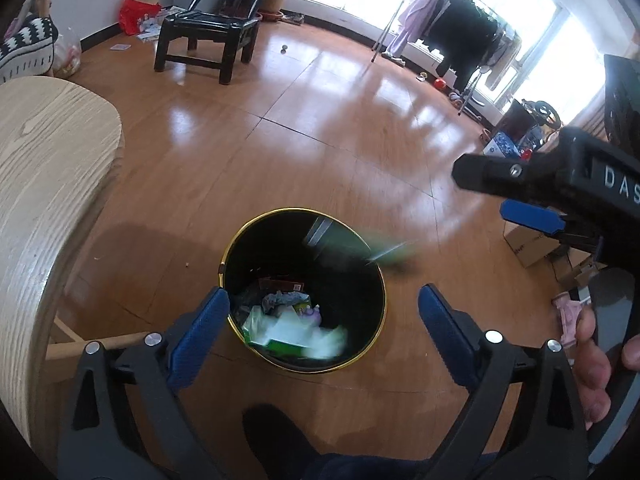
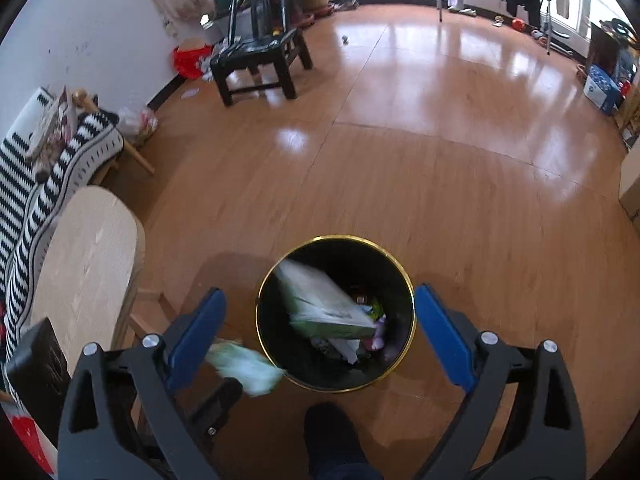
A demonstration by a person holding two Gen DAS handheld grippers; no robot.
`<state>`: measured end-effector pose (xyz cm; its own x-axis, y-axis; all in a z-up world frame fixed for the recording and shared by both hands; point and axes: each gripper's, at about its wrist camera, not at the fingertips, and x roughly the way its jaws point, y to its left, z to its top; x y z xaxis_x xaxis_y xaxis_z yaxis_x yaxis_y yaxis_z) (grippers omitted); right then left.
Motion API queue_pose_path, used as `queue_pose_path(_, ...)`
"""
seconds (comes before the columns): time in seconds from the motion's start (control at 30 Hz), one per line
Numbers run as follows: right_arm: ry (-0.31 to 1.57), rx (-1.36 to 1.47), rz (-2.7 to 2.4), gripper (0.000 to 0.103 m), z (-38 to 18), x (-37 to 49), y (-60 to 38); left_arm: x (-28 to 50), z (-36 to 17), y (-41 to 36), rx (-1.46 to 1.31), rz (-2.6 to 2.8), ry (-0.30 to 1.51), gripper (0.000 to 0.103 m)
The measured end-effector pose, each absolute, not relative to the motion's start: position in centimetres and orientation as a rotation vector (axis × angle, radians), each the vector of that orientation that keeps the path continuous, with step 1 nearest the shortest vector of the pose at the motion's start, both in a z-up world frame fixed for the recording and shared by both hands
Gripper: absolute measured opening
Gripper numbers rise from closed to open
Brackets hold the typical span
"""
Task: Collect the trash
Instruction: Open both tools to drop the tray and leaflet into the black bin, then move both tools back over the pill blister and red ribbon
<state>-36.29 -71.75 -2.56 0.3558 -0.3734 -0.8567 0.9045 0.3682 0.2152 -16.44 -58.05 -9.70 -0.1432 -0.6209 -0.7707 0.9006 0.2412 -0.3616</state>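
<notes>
A black trash bin with a gold rim (image 1: 236, 240) stands on the wooden floor, holding wrappers and a green and white packet (image 1: 288, 336). My left gripper (image 1: 324, 320) is open and empty above the bin. The bin (image 2: 404, 276) sits under my right gripper (image 2: 320, 320), which is open and empty. A green and white box (image 2: 324, 304), blurred, lies tilted in the bin's mouth. A blurred pale green piece of trash (image 2: 244, 366) is in the air beside the bin's left rim; in the left wrist view a green blur (image 1: 388, 252) shows at the right rim. The right gripper's body (image 1: 560, 176) shows at right.
A light wooden table (image 1: 48, 184) stands left of the bin and also shows in the right wrist view (image 2: 88, 264). A black chair (image 1: 208, 36) stands far back. A striped sofa (image 2: 36, 184) is at left. A clothes rack (image 1: 460, 28) and boxes (image 1: 532, 244) are at right. My foot (image 2: 332, 436) is below the bin.
</notes>
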Motion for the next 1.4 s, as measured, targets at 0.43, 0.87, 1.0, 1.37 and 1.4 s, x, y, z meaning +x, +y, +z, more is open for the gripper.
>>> queue_pose_path(0.43,0.811,0.703,-0.884,0.092,-1.6,-32.8,-69.7,-13.9,-6.4,-54.0,0.298,-1.303,0.999,0.093)
queue_pose_path(0.87,0.766,0.483,-0.592,0.095,3.0,-19.0,-59.9,-2.8,-0.1,-34.8,0.308,-0.949,0.848,0.093)
queue_pose_path(1.0,0.778,0.416,-0.456,0.095,4.0,-13.3,-54.4,0.5,0.9,-25.9,0.276,-0.797,0.83,0.093)
queue_pose_path(1.37,0.833,0.236,-0.114,0.096,4.3,-0.4,-36.7,4.5,0.9,-5.9,0.151,-0.504,0.809,0.093)
queue_pose_path(1.4,0.839,0.211,-0.094,0.096,4.2,0.3,-35.2,4.8,0.6,-5.0,0.145,-0.482,0.815,0.093)
